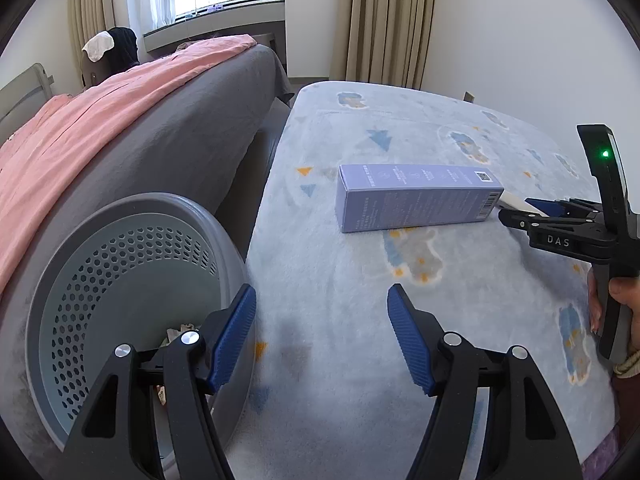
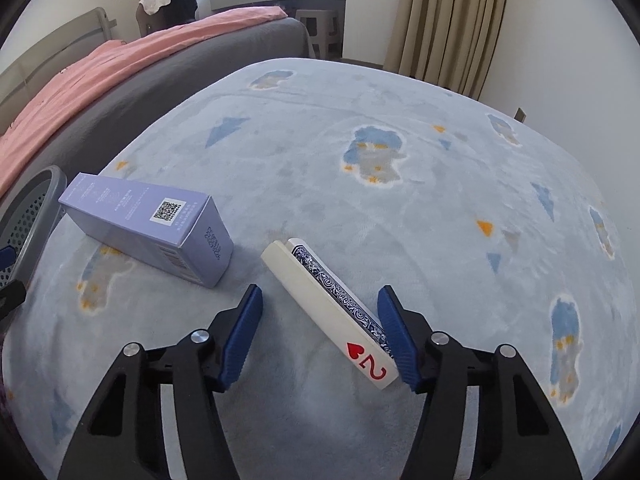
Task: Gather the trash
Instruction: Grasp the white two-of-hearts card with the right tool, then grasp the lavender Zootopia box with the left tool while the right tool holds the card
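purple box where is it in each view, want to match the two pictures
Left wrist: purple box lies mid-frame, slightly right, on the rug, beyond the open left gripper.
Right wrist: purple box lies at left, beside the bin.
Shared landmark: pink blanket.

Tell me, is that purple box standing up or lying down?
Lying down. The purple box rests on a long side on the blue rug.

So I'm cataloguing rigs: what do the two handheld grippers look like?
Both match: black angular frames with triangular cut-outs, silver pivot bolts, and ribbed blue pads on the fingers. The left gripper fills its own view. The right gripper shows "DAS" in white lettering and an upright black handle with a green light. A pale beaded bracelet is worn.
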Demonstrator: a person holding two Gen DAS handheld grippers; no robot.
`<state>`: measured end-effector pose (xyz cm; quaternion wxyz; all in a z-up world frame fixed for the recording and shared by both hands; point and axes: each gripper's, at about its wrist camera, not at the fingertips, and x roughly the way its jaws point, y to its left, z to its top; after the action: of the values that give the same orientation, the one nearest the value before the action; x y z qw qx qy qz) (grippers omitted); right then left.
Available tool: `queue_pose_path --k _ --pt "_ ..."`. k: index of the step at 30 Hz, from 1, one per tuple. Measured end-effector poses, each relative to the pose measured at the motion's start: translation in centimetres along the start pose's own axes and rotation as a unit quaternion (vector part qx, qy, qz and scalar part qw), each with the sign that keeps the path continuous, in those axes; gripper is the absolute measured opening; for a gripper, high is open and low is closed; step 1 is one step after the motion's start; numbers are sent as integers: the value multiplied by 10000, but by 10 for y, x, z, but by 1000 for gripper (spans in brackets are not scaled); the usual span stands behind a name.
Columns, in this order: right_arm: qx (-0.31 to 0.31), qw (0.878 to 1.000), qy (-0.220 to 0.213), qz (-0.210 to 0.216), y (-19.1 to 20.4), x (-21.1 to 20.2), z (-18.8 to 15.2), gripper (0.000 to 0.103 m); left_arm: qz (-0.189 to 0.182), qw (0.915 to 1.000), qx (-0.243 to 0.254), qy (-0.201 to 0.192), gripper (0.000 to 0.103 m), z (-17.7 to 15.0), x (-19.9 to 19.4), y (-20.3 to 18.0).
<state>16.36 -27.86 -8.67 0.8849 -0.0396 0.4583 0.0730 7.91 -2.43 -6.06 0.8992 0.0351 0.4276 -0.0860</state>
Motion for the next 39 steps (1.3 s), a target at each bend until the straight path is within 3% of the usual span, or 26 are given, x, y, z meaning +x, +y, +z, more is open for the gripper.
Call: queue_pose_path --k 5,8,16,25,31,35,39 --pt "-31 10000 -12 -36 5 -4 -1 23 -4 10000 -12 -34 65 0 -3 2" --pt "124 9999 -11 14 3 -8 -3 19 -41 10000 -30 -56 65 1 -8 3" --pt "810 9960 -56 364 -1 -36 -21 18 -156 9998 59 -88 65 7 -14 0" --pt "1139 9917 -173 563 9 -74 -47 18 -285 9967 728 -225 65 31 -10 -19" --pt "1279 9887 -334 705 9 -94 -56 18 -733 9917 1051 -57 65 48 11 -29" --pt "1320 9865 -432 867 7 -102 -57 18 -1125 9844 1326 265 65 57 30 -33" --pt "1321 9845 -552 1016 6 -109 -55 18 -1120 9786 1680 395 66 63 43 -37"
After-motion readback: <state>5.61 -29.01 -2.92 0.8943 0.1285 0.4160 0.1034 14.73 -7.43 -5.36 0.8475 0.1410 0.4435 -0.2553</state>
